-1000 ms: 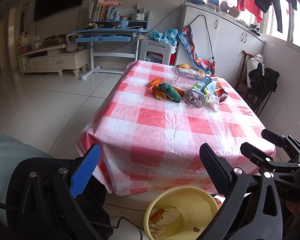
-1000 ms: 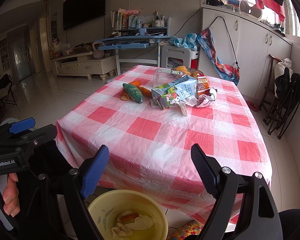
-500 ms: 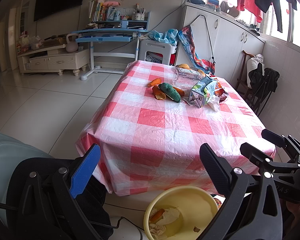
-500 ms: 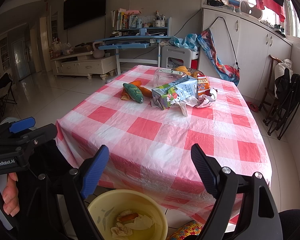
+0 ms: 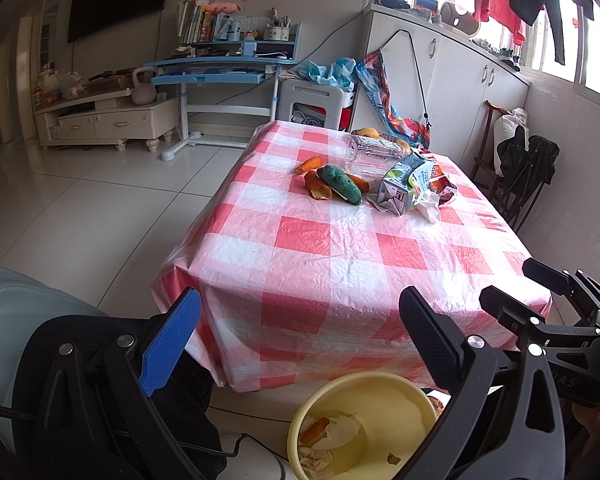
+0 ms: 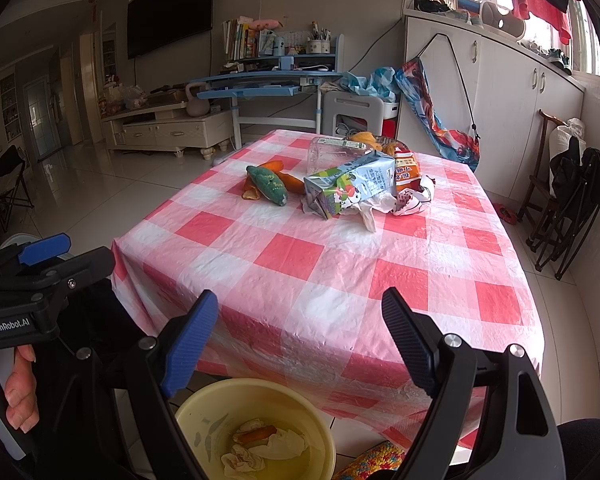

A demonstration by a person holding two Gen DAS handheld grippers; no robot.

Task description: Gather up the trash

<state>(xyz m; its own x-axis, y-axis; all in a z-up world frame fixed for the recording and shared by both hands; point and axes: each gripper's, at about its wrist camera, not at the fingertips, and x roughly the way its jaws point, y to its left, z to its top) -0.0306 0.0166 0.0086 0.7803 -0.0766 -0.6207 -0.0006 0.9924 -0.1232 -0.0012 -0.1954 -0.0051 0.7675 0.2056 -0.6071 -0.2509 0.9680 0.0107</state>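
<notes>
Tools, left tool (image 5: 300, 344) and right tool (image 6: 300, 340), both agape and empty, above yellow bin (image 6: 204, 408) at 6 o'clock, milk carton (image 6: 348, 188) on checked bench (image 6: 340, 272) at 12.

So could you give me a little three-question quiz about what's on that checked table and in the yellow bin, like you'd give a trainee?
1. True or false: the left hand-held gripper and right hand-held gripper are both empty.
2. Which lies beside the green stuffed toy? A) orange peel B) spoon C) cup
3. Fill in: the round yellow plastic bin stands on the ____ below the pink-and-white checked table.

Key: 1 true; 2 A; 3 floor.
</notes>
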